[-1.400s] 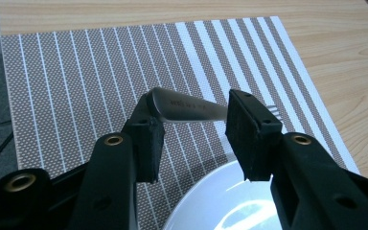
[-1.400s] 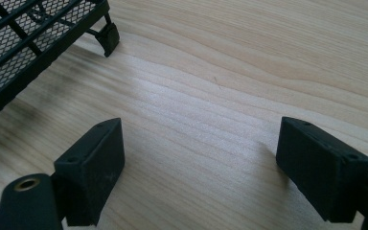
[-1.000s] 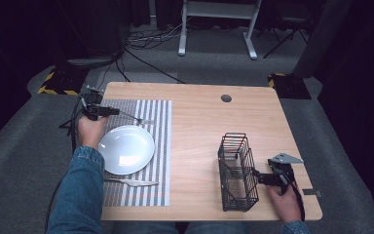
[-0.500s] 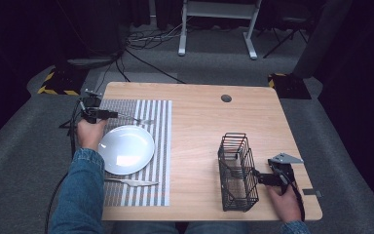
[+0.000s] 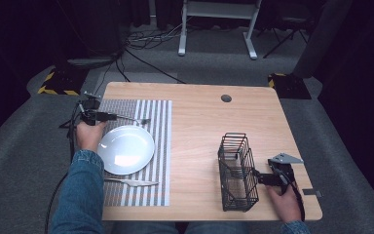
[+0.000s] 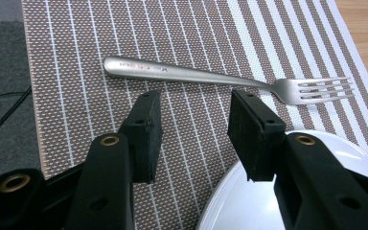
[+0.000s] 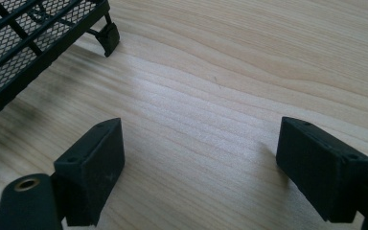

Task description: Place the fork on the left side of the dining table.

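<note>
A steel fork [image 6: 220,79] lies flat on the striped placemat [image 6: 76,38], its tines pointing right. My left gripper [image 6: 195,98] hangs just short of the fork's handle with its jaws open and nothing between them. From above, that left gripper [image 5: 108,116] is at the table's far left, beside the fork [image 5: 129,118] and just behind the white plate [image 5: 125,149]. My right gripper [image 7: 201,129] is open over bare wood. In the high view the right gripper [image 5: 259,178] sits next to the right side of the black wire basket [image 5: 237,171].
A knife [image 5: 131,182] lies on the placemat [image 5: 158,146] in front of the plate. The plate's rim [image 6: 354,160] is under my left gripper's right jaw. A basket foot [image 7: 108,38] stands at the top left of the right gripper view. A cable hole [image 5: 226,98] is at the table's back.
The left gripper has shifted slightly back toward the table's left edge. The fork, plate, basket and right gripper have stayed put.
</note>
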Demonstrator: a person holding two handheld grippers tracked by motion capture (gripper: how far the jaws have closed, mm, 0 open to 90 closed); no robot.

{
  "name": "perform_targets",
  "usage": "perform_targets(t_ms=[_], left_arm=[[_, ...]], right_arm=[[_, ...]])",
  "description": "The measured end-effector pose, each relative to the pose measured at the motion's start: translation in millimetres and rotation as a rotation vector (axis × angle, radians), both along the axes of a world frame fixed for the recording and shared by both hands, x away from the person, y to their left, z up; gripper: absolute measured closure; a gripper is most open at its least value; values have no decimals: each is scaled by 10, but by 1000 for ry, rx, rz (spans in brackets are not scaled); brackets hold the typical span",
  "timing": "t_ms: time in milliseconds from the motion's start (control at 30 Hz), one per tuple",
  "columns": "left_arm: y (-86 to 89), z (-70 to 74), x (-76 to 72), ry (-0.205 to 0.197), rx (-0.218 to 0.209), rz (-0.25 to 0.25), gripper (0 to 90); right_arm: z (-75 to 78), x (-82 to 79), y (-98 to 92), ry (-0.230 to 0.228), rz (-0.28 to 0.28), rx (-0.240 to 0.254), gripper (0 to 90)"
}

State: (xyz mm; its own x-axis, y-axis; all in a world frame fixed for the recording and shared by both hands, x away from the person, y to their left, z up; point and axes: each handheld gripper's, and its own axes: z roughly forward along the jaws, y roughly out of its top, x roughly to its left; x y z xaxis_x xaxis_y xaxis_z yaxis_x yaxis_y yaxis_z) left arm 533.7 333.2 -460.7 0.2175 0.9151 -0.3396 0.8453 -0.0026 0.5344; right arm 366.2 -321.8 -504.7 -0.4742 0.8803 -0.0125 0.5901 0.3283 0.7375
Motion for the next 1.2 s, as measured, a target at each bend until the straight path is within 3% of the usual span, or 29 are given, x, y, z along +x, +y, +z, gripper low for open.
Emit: perform_targets(t_ms=[300, 467, 600, 733, 833, 933, 1033, 1100, 1200], left_arm=[[-4, 95, -25, -72, 10, 19, 520], [-4, 94, 38, -114, -21, 25, 493], [-47, 9, 134, -129, -20, 31, 476], [-46, -140, 237, -119, -40, 50, 447], [-52, -231, 290, -116, -41, 36, 441], [-63, -285, 318, -122, -25, 25, 432], [-63, -313, 332, -158, -11, 14, 423], [-55, -328, 331, -154, -6, 4, 408], [-90, -329, 322, -166, 48, -30, 401]], right_arm=[[0, -1, 1, 1, 0, 0, 169], [0, -2, 1, 1, -1, 0, 169], [0, -1, 1, 1, -1, 1, 169], [1, -2, 1, 1, -1, 0, 169], [0, -2, 2, 1, -1, 0, 169], [0, -1, 1, 1, -1, 0, 169], [0, -1, 1, 1, -1, 1, 169], [0, -1, 1, 1, -1, 1, 169], [0, 0, 1, 1, -1, 1, 168]])
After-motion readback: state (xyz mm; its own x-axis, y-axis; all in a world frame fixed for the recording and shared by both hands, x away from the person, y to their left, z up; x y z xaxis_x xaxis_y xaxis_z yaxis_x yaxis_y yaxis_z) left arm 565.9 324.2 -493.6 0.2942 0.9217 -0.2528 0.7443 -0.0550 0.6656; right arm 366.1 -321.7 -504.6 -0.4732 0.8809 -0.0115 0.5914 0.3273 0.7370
